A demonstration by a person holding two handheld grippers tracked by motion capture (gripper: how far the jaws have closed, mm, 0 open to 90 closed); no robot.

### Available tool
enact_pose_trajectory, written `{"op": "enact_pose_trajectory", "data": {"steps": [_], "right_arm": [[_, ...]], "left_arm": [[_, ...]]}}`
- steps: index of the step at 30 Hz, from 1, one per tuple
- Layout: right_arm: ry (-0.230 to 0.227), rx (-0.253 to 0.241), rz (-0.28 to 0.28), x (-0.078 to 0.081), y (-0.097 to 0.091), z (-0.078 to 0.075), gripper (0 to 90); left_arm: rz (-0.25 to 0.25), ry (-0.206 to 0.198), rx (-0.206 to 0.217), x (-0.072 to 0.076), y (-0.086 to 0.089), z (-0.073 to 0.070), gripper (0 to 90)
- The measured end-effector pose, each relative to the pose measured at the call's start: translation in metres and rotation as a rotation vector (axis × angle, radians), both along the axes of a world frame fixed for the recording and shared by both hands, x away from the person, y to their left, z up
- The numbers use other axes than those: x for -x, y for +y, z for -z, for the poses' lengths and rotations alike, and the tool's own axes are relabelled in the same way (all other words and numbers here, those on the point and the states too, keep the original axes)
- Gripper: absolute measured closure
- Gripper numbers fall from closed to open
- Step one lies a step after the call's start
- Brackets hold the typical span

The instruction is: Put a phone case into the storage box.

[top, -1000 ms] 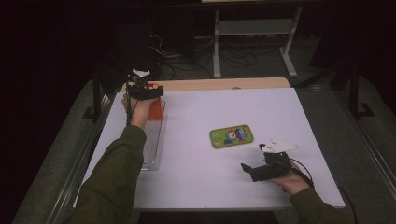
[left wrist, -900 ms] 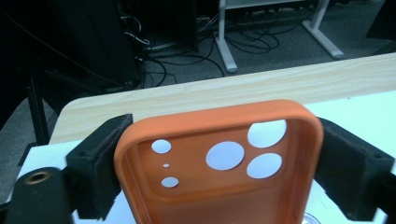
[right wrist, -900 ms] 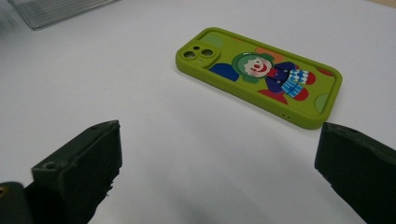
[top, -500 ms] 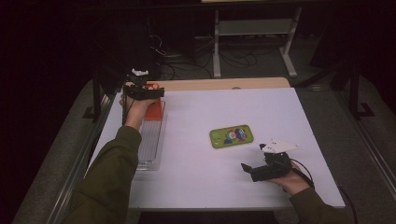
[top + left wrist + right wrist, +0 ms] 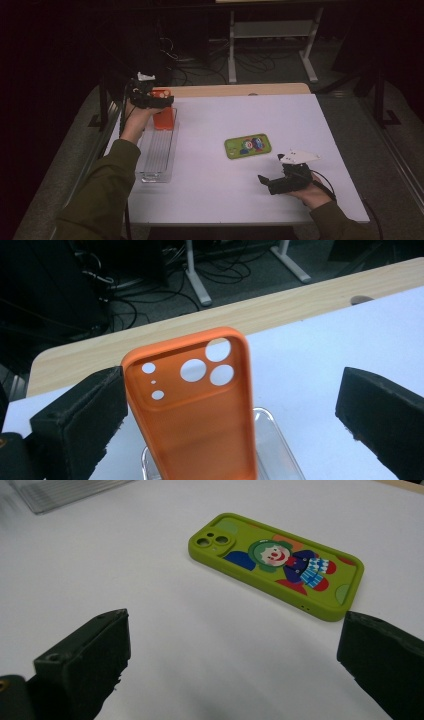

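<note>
Left tongs [image 5: 159,100]: jaws stand wide apart, released, having just been opening. The orange silicone phone case with round camera cut-outs [image 5: 197,405] stands upright between them. In the left gripper view there is a wide gap at the right jaw; the left jaw sits just beside the case edge, and contact there cannot be confirmed.

Left hand [image 5: 134,112]: forearm in an olive sleeve reaches forward along the left edge of the white surface [image 5: 240,200], tongs held level above the far end of the clear ribbed plastic tray [image 5: 157,155]. The orange case rests with its lower end in that tray.

Right tongs [image 5: 264,181]: jaws spread wide, released, nothing between them. The right hand [image 5: 312,190] rests low near the front right of the surface, tongs pointing left. The green phone case printed with a clown figure [image 5: 277,565] lies flat ahead of them, apart.
</note>
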State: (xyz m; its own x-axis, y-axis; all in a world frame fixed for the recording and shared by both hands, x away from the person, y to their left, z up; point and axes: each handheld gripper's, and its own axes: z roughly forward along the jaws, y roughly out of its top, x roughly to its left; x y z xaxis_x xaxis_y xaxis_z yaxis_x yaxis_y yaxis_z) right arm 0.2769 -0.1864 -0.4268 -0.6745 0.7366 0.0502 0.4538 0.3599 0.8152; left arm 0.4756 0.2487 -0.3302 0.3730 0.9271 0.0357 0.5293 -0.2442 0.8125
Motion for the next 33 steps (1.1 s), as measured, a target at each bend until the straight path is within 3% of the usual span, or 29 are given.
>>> {"op": "enact_pose_trajectory", "data": {"steps": [9, 15, 29, 33], "right_arm": [[0.003, -0.001, -0.001, 0.0, 0.001, 0.0, 0.1], [0.004, -0.003, 0.005, 0.0, 0.0, 0.001, 0.1], [-0.004, 0.002, -0.004, -0.001, 0.0, 0.001, 0.1], [-0.007, 0.004, -0.004, -0.001, 0.0, 0.001, 0.1]], "left_arm": [[0.079, -0.018, 0.009, 0.023, -0.005, -0.008, 0.0], [0.165, -0.032, 0.007, 0.038, -0.011, -0.011, 0.0], [0.39, -0.023, 0.038, 0.064, -0.039, -0.003, 0.0], [0.446, -0.024, 0.063, 0.071, -0.049, 0.001, 0.0]]}}
